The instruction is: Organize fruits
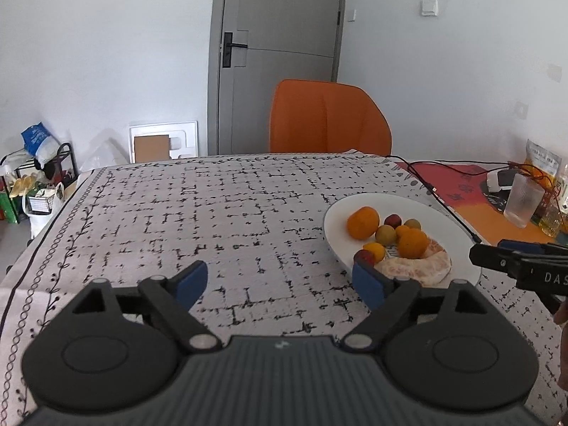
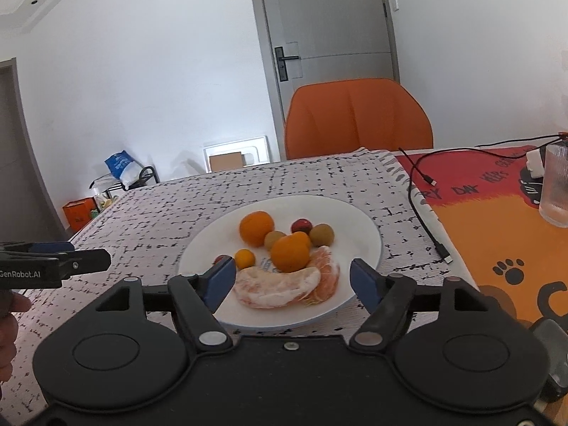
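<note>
Nearest the right gripper [image 2: 292, 280], its blue-padded fingers [image 2: 220, 278] stand spread wide with nothing between them, hovering over the near rim of the round white plate [image 2: 365, 234]. The left gripper [image 1: 280, 284] is likewise wide apart and empty, above bare patterned cloth to the left of the plate, its right finger overlapping the plate's near edge in view.

On the plate's near side lies a peeled pomelo segment [image 2: 277, 289], a pale, pithy crescent with its long axis running left to right. A peeled orange wedge [image 2: 326, 277] touches its right end and curves away toward the plate's middle. Behind them sit a glossy tangerine [image 2: 290, 254], a small kumquat [image 2: 245, 258], a larger orange [image 2: 256, 229], two dull green-brown round fruits [image 2: 321, 234] and a red one [image 2: 301, 226], clustered closely.

The tabletop [image 1: 213, 206] left of the plate is open cloth with a black grid print. To the right, a black cable [image 2: 422, 213] runs beside the plate, and a ribbed clear glass [image 2: 555, 191] stands on an orange mat. An orange chair [image 2: 358, 120] is at the far edge.
</note>
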`<state>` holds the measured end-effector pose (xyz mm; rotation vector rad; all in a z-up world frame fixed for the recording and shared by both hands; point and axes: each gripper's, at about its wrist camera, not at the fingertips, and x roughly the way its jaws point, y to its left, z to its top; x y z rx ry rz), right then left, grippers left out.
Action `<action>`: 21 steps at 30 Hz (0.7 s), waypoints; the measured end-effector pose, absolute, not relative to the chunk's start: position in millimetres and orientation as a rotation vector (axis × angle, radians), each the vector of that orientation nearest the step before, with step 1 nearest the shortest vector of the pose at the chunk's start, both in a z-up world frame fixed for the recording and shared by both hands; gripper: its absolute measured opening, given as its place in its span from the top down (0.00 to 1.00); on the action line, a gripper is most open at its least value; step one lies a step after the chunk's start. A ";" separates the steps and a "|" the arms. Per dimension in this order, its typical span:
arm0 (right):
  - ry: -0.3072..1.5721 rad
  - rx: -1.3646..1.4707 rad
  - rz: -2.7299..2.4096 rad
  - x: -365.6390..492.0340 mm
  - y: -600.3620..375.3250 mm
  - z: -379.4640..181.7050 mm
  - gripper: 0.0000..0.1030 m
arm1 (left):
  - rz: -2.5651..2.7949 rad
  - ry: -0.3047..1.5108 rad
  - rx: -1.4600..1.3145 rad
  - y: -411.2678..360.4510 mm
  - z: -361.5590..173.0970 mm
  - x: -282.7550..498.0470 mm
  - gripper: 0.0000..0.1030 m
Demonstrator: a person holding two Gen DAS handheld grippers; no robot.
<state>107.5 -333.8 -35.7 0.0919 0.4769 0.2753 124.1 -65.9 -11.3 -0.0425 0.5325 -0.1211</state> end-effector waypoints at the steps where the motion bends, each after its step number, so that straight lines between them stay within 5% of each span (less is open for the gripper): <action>1: 0.477 0.091 0.278 106.1 -332.6 -34.8 0.26 | -0.115 0.532 -0.040 -64.5 -10.3 121.5 0.11; 11: 0.472 0.082 0.308 84.3 -316.8 -26.9 0.00 | -0.073 0.548 -0.029 -51.2 -2.7 94.7 0.04; 21: 0.506 0.101 0.341 65.9 -304.6 -28.6 0.00 | -0.043 0.561 -0.029 -41.8 -1.1 67.0 0.02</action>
